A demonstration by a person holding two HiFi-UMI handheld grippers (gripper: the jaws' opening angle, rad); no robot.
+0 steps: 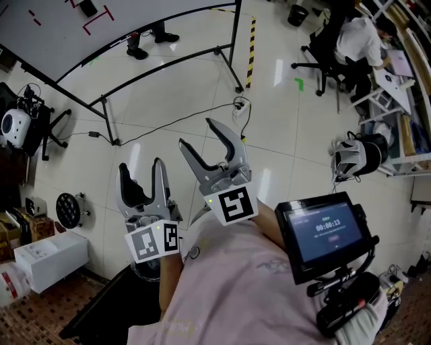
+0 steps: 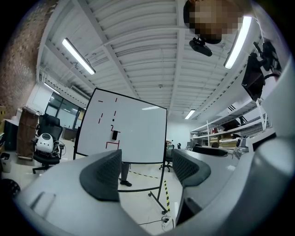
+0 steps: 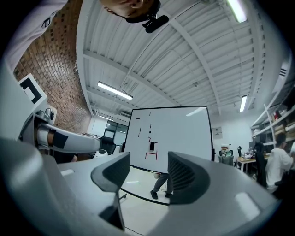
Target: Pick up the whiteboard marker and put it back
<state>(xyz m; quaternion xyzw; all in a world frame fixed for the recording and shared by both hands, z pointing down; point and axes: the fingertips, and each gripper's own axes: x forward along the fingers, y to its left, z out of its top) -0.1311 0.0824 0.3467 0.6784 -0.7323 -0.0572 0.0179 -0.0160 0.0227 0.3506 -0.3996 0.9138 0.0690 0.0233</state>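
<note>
pale tiled workshop floor (image 1: 202, 87), wheeled whiteboard (image 1: 155, 10) well ahead. item: my left claw (image 1: 141, 165), spread, nothing between the pads. item: my right claw (image 1: 196, 133), spread wider, likewise empty. item: whiteboard marker, probably the small dark piece (image 3: 151, 146) stuck above a red bracket on the board; too small to confirm. risk: an off-centre pinch could knock it loose to the floor.

Glossy white tile floor (image 1: 289, 128), brick wall (image 3: 55, 60), strip lights (image 2: 78, 56)

Left gripper (image 1: 141, 166) and right gripper (image 1: 196, 133) side by side, pointing level, jaws apart, nothing between them
</note>
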